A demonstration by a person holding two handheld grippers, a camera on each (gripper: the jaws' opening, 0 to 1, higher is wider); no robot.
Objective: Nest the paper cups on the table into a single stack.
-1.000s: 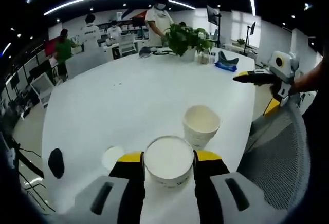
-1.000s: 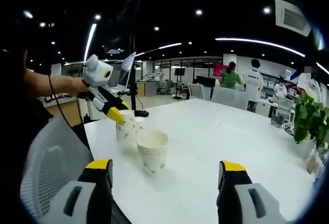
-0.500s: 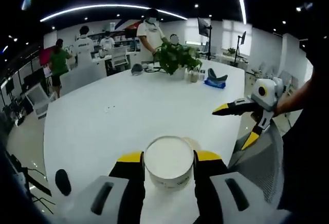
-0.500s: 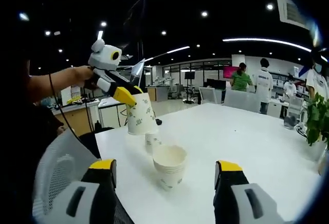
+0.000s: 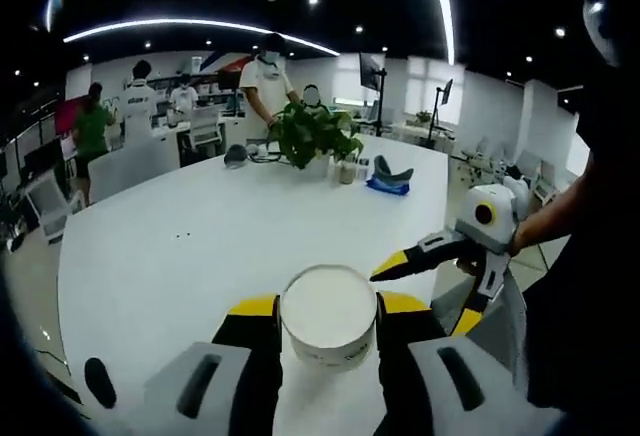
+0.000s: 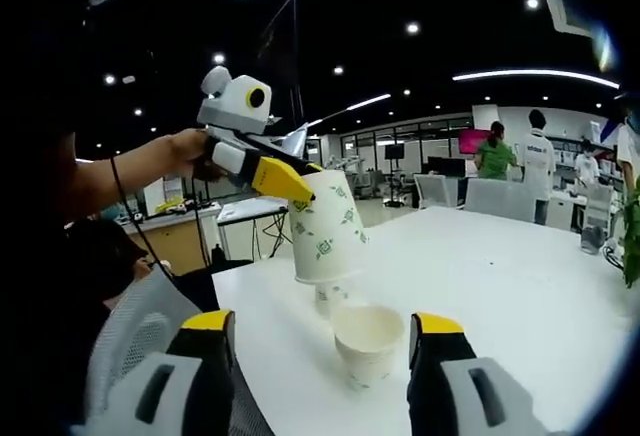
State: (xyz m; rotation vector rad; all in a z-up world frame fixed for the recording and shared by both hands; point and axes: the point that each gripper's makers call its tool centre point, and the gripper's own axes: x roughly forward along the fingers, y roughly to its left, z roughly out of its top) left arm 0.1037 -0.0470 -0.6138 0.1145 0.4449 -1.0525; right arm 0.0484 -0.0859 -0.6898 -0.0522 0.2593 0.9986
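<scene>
One paper cup (image 5: pixel 329 314) clamped in left hand-held gripper (image 5: pixel 329 308) | right hand-held gripper (image 6: pixel 322 328) apart, holding nothing

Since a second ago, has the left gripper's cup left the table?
Yes. In the right gripper view the held cup has risen off the table and now hangs above the cup stack, clamped by the left gripper.

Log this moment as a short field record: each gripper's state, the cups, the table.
left gripper: shut on held cup, lifted above the table
right gripper: open, nothing between its jaws
cup stack: upright on the white table, mouth open
third cup: standing behind the stack, mostly hidden by the held cup
</scene>
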